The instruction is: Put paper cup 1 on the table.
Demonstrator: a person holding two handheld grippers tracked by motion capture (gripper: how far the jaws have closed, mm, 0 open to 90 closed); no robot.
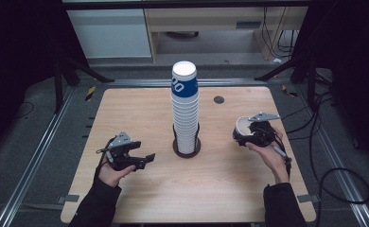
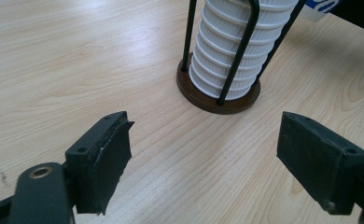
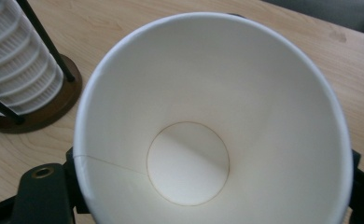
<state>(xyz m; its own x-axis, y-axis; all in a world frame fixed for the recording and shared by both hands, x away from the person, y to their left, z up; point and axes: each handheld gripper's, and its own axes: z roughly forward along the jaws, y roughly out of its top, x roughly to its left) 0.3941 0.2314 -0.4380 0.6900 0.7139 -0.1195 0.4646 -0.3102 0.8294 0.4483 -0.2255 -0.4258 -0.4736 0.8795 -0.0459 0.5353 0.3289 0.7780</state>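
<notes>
High view showed the right gripper (image 1: 243,135) clamped around a white paper cup (image 1: 241,126) beside the tall stack of white paper cups (image 1: 185,111) mid-desk (image 1: 126,113); the left gripper (image 1: 144,160) hung released, holding nothing.

This is looking like a lab or test room rigged for recording: a small wooden tabletop (image 1: 126,118) is standing on grey carpet between metal floor rails (image 1: 36,156), black frame legs (image 1: 64,71) are bracing around it, cables (image 1: 334,175) are trailing over the floor, and plain cabinets (image 1: 111,33) are lining the back wall.
</notes>
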